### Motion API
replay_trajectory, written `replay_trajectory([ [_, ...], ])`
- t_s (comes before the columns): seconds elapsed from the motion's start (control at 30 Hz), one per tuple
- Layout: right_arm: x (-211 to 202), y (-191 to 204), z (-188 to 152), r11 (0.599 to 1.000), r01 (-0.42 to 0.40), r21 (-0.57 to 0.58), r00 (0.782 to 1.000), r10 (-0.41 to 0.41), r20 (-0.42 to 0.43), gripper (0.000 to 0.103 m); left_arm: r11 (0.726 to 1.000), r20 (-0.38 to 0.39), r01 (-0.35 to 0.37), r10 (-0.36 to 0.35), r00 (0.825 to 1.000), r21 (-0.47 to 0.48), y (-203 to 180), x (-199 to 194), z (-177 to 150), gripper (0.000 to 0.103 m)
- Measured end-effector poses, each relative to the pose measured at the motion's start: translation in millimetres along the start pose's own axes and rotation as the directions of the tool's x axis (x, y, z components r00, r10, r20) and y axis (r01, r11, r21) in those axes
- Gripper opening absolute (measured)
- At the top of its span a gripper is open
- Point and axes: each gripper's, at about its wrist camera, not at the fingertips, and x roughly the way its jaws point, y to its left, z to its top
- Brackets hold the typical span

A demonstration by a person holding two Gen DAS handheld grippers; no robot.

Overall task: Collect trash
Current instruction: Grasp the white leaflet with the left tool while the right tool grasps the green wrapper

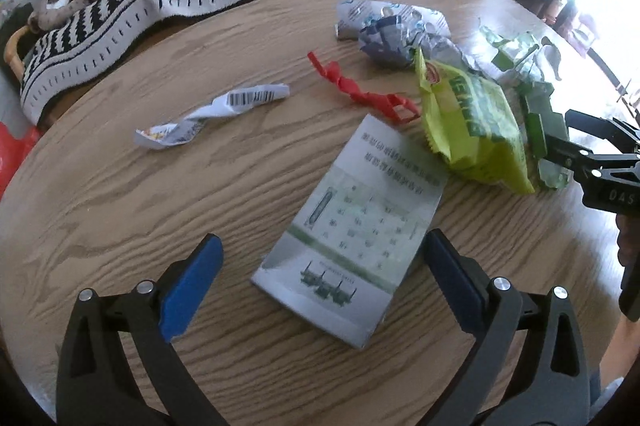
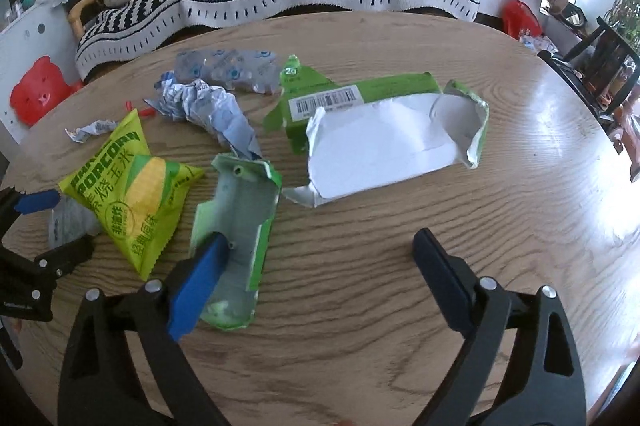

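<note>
Nearest on the worktop (image 1: 100,185), the left gripper (image 1: 320,274) hangs with jaws wide around the leaflet (image 1: 352,226); it should slide one pad under an edge before closing. Right of it, the right gripper (image 2: 320,278), jaws wide, straddles the torn green carton (image 2: 236,226). Farther off lie popcorn bag (image 2: 132,197) and crumpled paper (image 2: 200,101).

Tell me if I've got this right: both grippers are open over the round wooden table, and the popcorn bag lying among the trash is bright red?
Nearly. The popcorn bag is yellow-green, not red, as the right wrist view shows plainly. The rest holds: the left gripper and the right gripper are both open over the round wooden table, with the bag among the trash.
</note>
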Motion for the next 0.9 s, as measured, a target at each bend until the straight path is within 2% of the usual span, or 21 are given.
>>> replay_trajectory([
  [0.2,-3.7,0.7,-7.0,1.0,-0.005,-0.003,1.0,0.005,0.021,0.088,1.0,0.036,-0.007,0.007,0.999,-0.013,-1.1,0.1,-1.9,0.098],
  [0.27,-6.1,1.0,-9.7,1.0,-0.014,-0.012,1.0,0.015,0.025,0.083,1.0,0.035,-0.009,0.01,0.999,-0.02,-1.8,-0.5,-3.2,0.098],
  [0.37,-10.3,2.7,-11.9,0.999,-0.036,-0.028,0.999,0.037,0.025,0.069,1.0,0.031,-0.013,0.013,0.999,-0.025,-3.9,-1.3,-6.5,0.098],
  [0.4,-12.4,3.7,-12.8,0.998,-0.048,-0.037,0.998,0.049,0.028,0.05,1.0,0.022,-0.008,0.009,1.0,-0.02,-5.1,-2.2,-7.5,0.098],
  [0.43,-14.8,4.6,-13.6,0.997,-0.07,-0.042,0.997,0.072,0.032,0.02,1.0,0.029,-0.006,0.007,1.0,-0.023,-5.6,-4.5,-10.2,0.09],
  [0.47,-16.8,5.2,-14.1,0.995,-0.094,-0.038,0.995,0.095,0.031,0.02,1.0,0.052,-0.013,0.014,0.999,-0.023,-6.4,-9.3,-12.2,0.071],
  [0.53,-20.7,8.6,-16.4,0.995,-0.093,-0.045,0.995,0.094,0.028,0.02,0.999,0.052,-0.023,0.025,0.998,-0.025,-10.8,-16.0,-17.6,0.065],
  [0.6,-24.5,8.6,-22.8,0.994,-0.099,-0.046,0.995,0.1,0.03,0.02,0.999,0.051,-0.028,0.03,0.998,-0.03,-12.1,-20.7,-21.5,0.063],
  [0.63,-26.6,6.9,-22.7,0.994,-0.096,-0.042,0.995,0.098,0.034,0.009,0.999,0.051,-0.028,0.03,0.998,-0.036,-12.0,-23.5,-24.0,0.061],
  [0.9,-42.7,-9.8,-29.4,0.997,-0.083,0.001,0.996,0.083,0.038,0.009,0.996,0.051,-0.025,0.029,0.998,-0.09,-10.0,-34.9,-33.9,0.06],
])
